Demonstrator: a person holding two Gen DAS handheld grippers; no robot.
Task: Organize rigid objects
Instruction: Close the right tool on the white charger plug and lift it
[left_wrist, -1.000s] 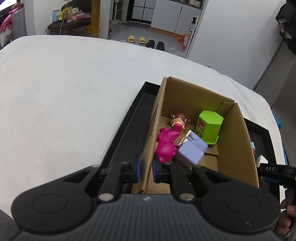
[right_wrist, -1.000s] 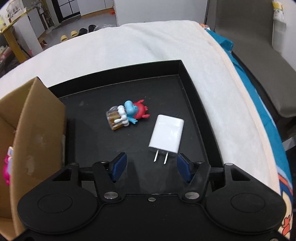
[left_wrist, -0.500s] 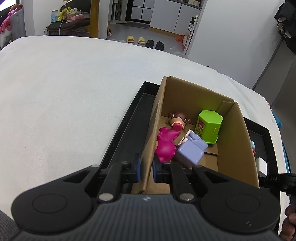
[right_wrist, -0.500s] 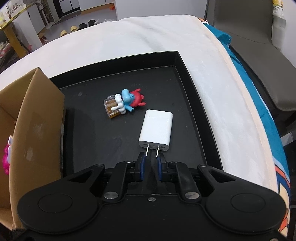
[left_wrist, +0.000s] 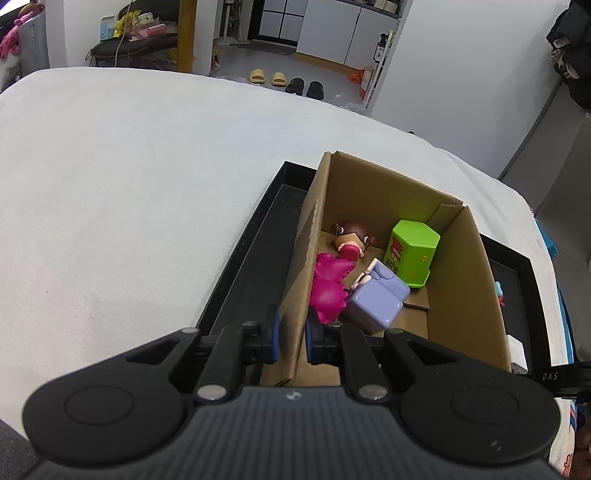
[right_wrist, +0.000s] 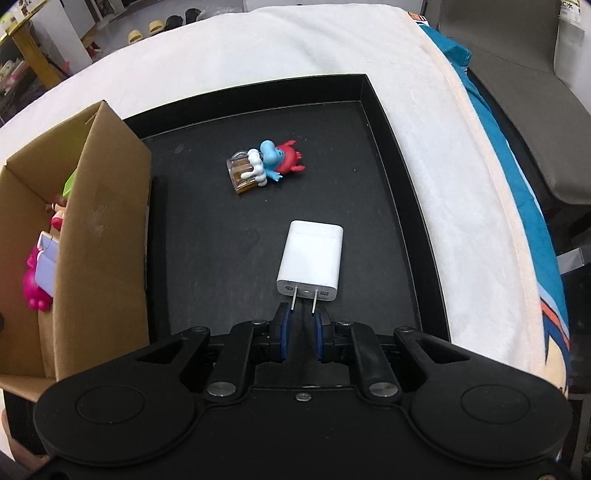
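My left gripper (left_wrist: 291, 334) is shut on the near left wall of the cardboard box (left_wrist: 310, 254), which stands in the black tray (left_wrist: 258, 221). Inside the box lie a pink toy (left_wrist: 328, 288), a purple block (left_wrist: 376, 299), a green hexagonal container (left_wrist: 413, 253) and a small doll (left_wrist: 351, 240). My right gripper (right_wrist: 302, 325) is shut on the prongs of the white charger (right_wrist: 312, 260), which lies on the tray floor (right_wrist: 207, 240). A blue and red figurine with a clear cube (right_wrist: 264, 164) lies farther back on the tray.
The tray sits on a white blanket (left_wrist: 110, 184). The box (right_wrist: 96, 229) stands at the left of the right wrist view. A teal cloth edge (right_wrist: 517, 177) and a grey chair (right_wrist: 535, 92) are at the right. Shoes (left_wrist: 284, 81) lie on the floor beyond.
My right gripper went from open around the charger's prongs to shut on them, and the charger now points straighter ahead. My left gripper stayed clamped on the box wall.
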